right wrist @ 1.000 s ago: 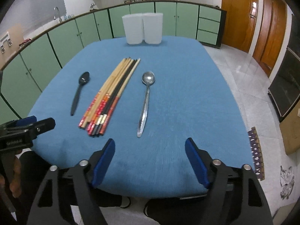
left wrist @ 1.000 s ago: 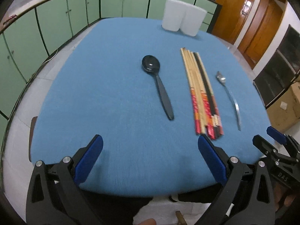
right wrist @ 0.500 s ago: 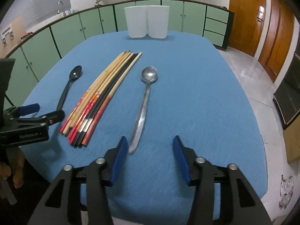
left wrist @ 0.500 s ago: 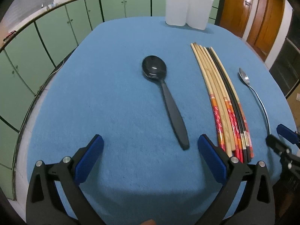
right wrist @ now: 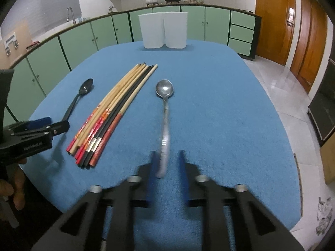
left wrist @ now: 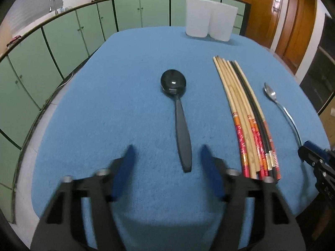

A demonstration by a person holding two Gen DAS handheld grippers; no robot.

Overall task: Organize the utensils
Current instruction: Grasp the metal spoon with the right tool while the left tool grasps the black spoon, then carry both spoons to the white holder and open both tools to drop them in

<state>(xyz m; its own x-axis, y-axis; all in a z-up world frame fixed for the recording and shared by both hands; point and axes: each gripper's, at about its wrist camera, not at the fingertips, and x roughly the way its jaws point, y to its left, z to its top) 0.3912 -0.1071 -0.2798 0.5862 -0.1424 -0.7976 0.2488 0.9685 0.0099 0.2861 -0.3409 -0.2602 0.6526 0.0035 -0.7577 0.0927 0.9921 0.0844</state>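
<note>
A black plastic spoon lies on the blue table, bowl away from me. My left gripper straddles its handle tip; the jaws are closing and blurred, with gaps on both sides of the handle. To the right lie several chopsticks in a bundle, then a metal spoon. In the right wrist view my right gripper is closing around the metal spoon's handle end; a gap still shows on the handle's right side. The chopsticks, black spoon and left gripper sit to the left.
Two white containers stand side by side at the table's far edge. Green cabinets and a counter with a sink curve behind the table. Wooden doors are at the right. A person's hand holds the left gripper's grip.
Both grippers have come forward and down toward the table. Their jaws have narrowed from wide open. The black spoon's handle and the metal spoon's handle now lie between the fingers.
</note>
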